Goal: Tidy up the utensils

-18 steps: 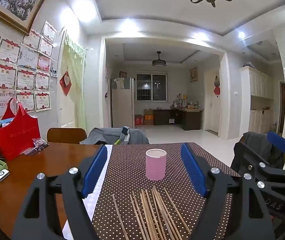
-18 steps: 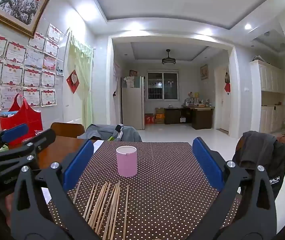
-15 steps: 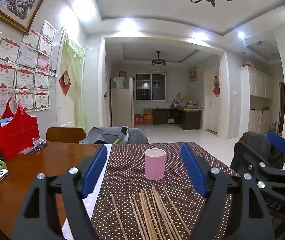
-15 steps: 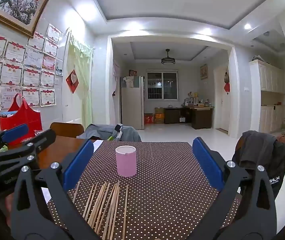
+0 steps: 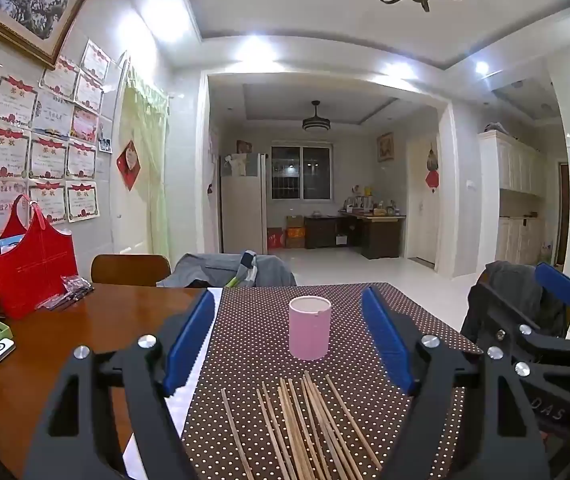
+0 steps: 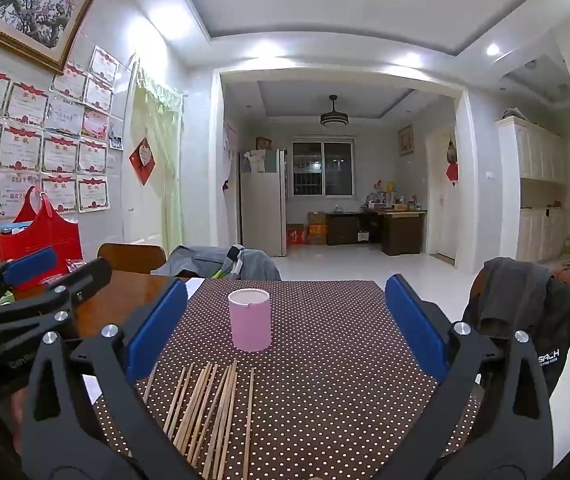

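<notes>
Wooden chopsticks (image 5: 305,428) lie loose on the dotted cloth (image 5: 253,344) before an empty-looking pink cup (image 5: 309,328); none sorted yet. Left gripper (image 5: 285,344) and right gripper (image 6: 285,328) hover spread, holding nothing

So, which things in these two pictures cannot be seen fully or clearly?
- Chopsticks: near ends cut off by the bottom edge, both views.
- Pink cup: inside hidden by its own wall, both views.
- Certificates: text too small, both views.
- Red bag: partly hidden by the left claw, right wrist view.
</notes>
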